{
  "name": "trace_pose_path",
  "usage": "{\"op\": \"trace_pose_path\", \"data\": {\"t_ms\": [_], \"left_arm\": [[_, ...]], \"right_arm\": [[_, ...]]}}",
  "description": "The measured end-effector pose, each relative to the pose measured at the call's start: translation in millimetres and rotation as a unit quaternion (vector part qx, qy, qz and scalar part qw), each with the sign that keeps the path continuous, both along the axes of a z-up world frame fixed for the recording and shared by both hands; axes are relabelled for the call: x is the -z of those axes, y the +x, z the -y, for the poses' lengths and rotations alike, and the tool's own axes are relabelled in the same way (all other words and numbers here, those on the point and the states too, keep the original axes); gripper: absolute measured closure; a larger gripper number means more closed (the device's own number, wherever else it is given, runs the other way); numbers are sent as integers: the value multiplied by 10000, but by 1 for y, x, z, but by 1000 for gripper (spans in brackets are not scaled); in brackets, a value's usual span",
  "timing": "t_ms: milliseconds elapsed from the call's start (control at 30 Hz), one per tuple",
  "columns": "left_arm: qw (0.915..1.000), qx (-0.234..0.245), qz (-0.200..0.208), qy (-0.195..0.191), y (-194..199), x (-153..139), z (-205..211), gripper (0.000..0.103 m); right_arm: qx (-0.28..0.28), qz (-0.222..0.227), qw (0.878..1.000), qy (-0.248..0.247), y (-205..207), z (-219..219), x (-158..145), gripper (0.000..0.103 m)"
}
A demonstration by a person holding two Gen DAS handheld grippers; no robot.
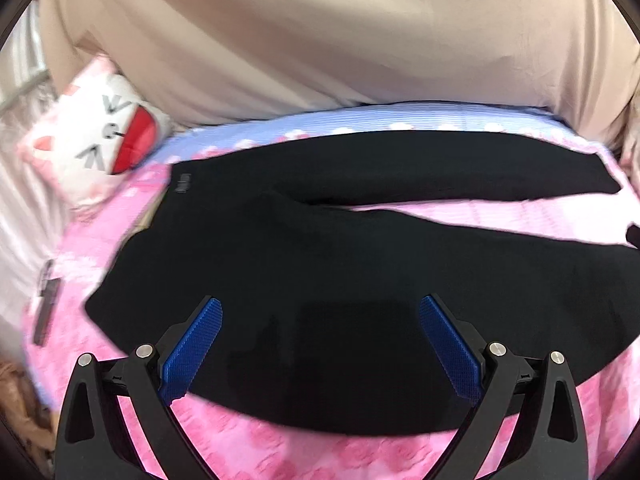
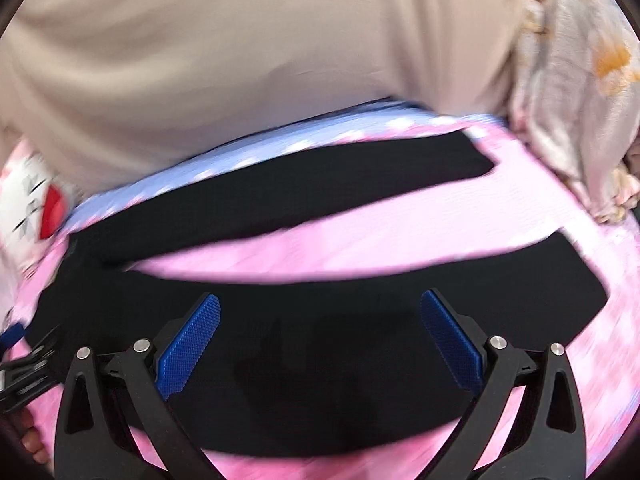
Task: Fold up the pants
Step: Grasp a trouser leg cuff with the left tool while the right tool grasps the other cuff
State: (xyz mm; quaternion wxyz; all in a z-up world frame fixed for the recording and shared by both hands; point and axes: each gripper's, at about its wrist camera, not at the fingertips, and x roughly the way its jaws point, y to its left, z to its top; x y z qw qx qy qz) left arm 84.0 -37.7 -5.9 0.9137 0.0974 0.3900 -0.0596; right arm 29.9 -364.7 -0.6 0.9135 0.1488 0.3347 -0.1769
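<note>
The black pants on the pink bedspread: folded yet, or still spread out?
Spread out. The black pants lie flat, both legs apart with pink bedspread showing between them.

A bed with a pink flowered sheet [image 1: 248,448] fills the foreground, blue-striped along its far edge [image 1: 360,118]. A beige curtain [image 1: 320,32] hangs behind. A cat pillow [image 1: 96,136] lies far left, a flowered quilt [image 2: 580,92] right.
</note>
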Motion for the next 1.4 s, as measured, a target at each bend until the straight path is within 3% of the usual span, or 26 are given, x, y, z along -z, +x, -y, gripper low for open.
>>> {"op": "trace_pose_path", "data": {"t_ms": [200, 333, 433, 500, 633, 700, 800, 900, 1000, 1033, 1167, 1333, 1367, 1400], "left_arm": [[9991, 224, 110, -356, 37, -4, 15, 6], [9948, 235, 281, -948, 56, -9, 19, 6], [9925, 165, 241, -1186, 71, -9, 20, 6], [9948, 171, 71, -999, 84, -6, 24, 6], [9998, 121, -63, -133, 106, 2, 30, 6], [9999, 23, -80, -130, 116, 5, 21, 6], [9993, -113, -242, -273, 137, 5, -3, 6], [9976, -464, -305, -424, 167, 1, -45, 6], [9952, -936, -118, -277, 207, -6, -93, 6], [9930, -1172, -47, -117, 226, -7, -111, 6], [9824, -1843, -8, 299, 289, -2, -167, 6], [9747, -2166, -454, 312, 357, 26, -212, 9], [9744, -2167, -523, 285, 364, 31, -215, 12], [9753, -2080, -710, 235, 372, 41, -215, 40]], "right_arm": [[436, -62, 9990, -79, 52, 130, -2, 5], [85, -324, 9994, -26, 104, 188, 13, 5], [-19, -616, 9981, 48, 138, 225, 35, 5], [22, -789, 9966, 220, 156, 245, 49, 5], [71, -1037, 9926, 621, 181, 272, 71, 5], [93, -1135, 9908, 737, 191, 278, 79, 5], [-60, -1269, 9914, 314, 204, 270, 81, 5], [-273, -1184, 9923, 226, 209, 262, 77, 26], [-234, -1054, 9936, 328, 208, 263, 72, 68], [-352, -961, 9933, 546, 207, 264, 72, 87], [-310, -993, 9942, 288, 206, 256, 70, 88], [-175, -967, 9945, 368, 201, 254, 70, 88], [-145, -963, 9945, 392, 200, 257, 70, 88], [-119, -972, 9943, 430, 203, 251, 68, 88]]}}
